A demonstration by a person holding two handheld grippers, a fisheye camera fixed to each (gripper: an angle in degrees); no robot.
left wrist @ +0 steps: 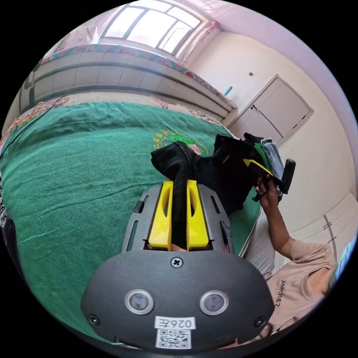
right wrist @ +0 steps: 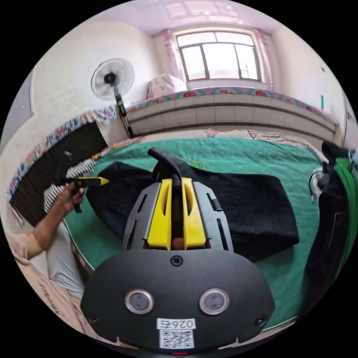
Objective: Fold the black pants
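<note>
We take the green bedspread (right wrist: 238, 153) as our landmark. The black pants (right wrist: 246, 209) lie spread across it, with one edge lifted off the cover.

In the left gripper view, our left gripper (left wrist: 179, 186) has its yellow fingers (left wrist: 161, 220) pressed together on a bunched fold of the black pants (left wrist: 220, 171), raised above the green bedspread (left wrist: 82, 179) near its edge. Beyond that fold we see our other hand (left wrist: 266, 192) holding the right gripper (left wrist: 257, 166) over the same edge of the cover.

In the right gripper view, the right gripper (right wrist: 177, 182) also has its fingers (right wrist: 160, 218) closed tight on a ridge of black fabric, lifted just above the cover. At the near corner of the bedspread, the left gripper (right wrist: 99, 181) shows a yellow tip; we cannot tell from here how its fingers stand. A standing fan (right wrist: 113, 80) rises behind the far side of the bedspread.
</note>
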